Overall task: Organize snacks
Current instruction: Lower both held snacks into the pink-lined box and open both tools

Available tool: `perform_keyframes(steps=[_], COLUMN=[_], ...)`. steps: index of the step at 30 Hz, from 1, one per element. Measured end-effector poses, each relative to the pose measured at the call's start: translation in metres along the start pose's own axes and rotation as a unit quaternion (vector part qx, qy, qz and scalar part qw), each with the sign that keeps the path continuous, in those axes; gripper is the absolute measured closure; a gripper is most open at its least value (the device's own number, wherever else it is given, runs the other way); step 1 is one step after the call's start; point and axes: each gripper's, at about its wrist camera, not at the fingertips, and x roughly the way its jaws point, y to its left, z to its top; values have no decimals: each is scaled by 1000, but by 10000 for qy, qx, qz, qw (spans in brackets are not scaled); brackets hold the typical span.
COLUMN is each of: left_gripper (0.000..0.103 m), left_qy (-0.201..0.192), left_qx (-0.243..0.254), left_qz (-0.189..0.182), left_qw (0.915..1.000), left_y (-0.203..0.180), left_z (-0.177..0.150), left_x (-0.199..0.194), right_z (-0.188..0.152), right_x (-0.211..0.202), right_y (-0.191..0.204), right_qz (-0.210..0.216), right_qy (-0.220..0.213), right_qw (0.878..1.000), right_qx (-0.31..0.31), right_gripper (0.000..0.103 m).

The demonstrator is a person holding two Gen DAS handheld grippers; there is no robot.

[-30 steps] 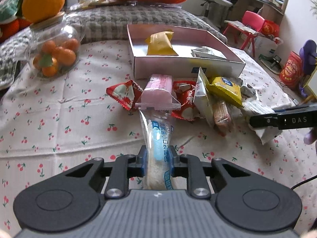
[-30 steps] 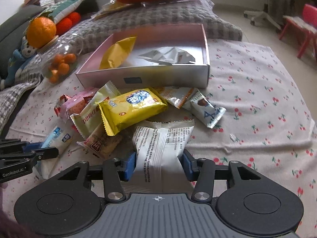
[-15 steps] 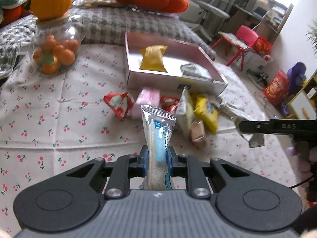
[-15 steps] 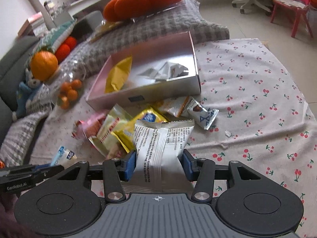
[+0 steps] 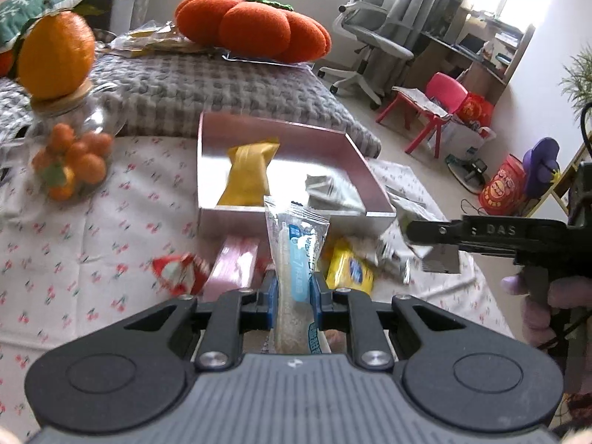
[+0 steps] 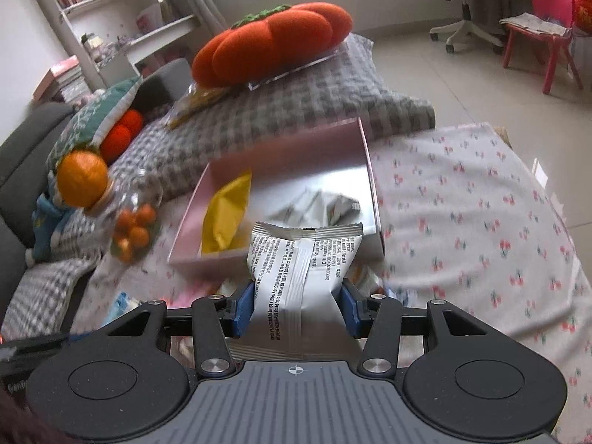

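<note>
Left wrist view: a clear blue-striped packet [image 5: 296, 259] is clamped in the left hand-held gripper [image 5: 294, 292], a silver packet [image 6: 301, 277] in the right hand-held gripper [image 6: 298, 309]. Ahead, two snacks lie in the pink box [image 5: 366, 170]; several are left on the table [image 5: 92, 229].

We have the left gripper [image 5: 294, 290] clamped tight, fingers pinched on a thin clear packet [image 5: 296, 255], pointing downward. Right gripper [image 6: 298, 305] clamped on a wider silver packet [image 6: 301, 270], our hand [image 5: 547, 301] on its handle.
</note>
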Motion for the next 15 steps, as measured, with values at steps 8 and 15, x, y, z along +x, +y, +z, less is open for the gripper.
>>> perform_keyframes(steps=[8,15], left_gripper=[87,87], left_qy=[-43,-87], left_qx=[-124,-158], left_qz=[-53,111], left_qw=[9999,9998], left_y=[-14,-16], left_z=[38,63], left_x=[46,90], right_z=[40,65], right_x=[38,73], right_y=[-6,-20], right_qz=[56,42], right_qy=[-162,-186], right_qw=[9999,9998], right_qx=[-1,-4], right_gripper=[56,56])
